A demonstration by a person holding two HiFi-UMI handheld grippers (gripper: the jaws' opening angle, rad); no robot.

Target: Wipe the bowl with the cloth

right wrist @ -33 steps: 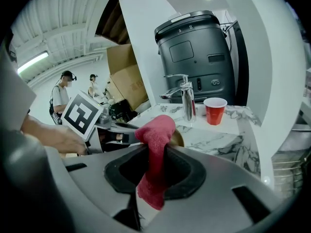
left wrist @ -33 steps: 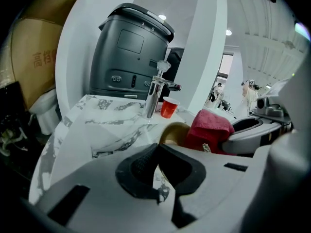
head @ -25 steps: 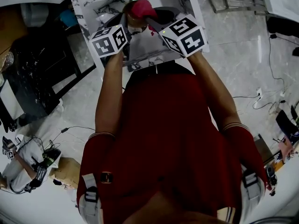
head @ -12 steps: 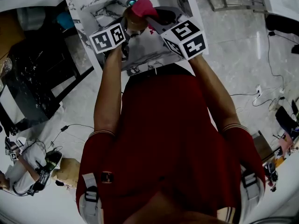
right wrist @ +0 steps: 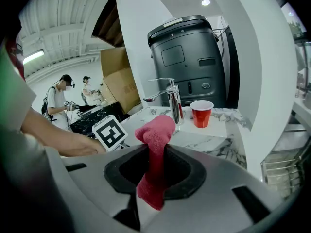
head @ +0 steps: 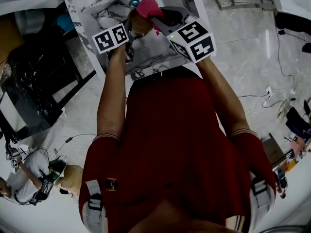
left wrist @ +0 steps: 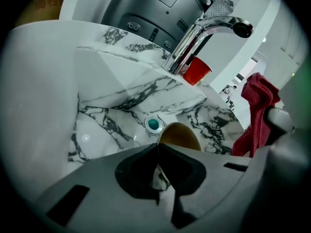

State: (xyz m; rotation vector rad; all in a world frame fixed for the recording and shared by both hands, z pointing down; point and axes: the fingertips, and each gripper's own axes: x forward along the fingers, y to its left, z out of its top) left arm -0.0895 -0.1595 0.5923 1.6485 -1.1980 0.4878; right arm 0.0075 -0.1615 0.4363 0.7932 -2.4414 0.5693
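Note:
A brown bowl (left wrist: 181,134) hangs low inside the marble sink (left wrist: 107,91), near the teal drain (left wrist: 153,124). My left gripper (left wrist: 156,148) is shut on its near rim. In the head view the bowl (head: 137,25) shows just past the left gripper (head: 131,33), with the pink-red cloth (head: 146,7) right beside and above it. My right gripper (right wrist: 154,152) is shut on that cloth (right wrist: 156,132), which stands up in a bunch above the jaws and hangs out below them. In the left gripper view the cloth (left wrist: 256,108) hangs at the right, apart from the bowl.
A chrome tap (left wrist: 206,30) arches over the sink, with a red cup (left wrist: 197,70) on the counter behind it. A dark grey machine (right wrist: 187,57) stands behind the counter. Cardboard boxes (right wrist: 121,86) and two people (right wrist: 58,101) are at the far left. Cables lie on the floor (head: 272,96).
My left gripper has sunk lower into the sink with the bowl and rolled a little. The right gripper and the cloth have stayed in place.

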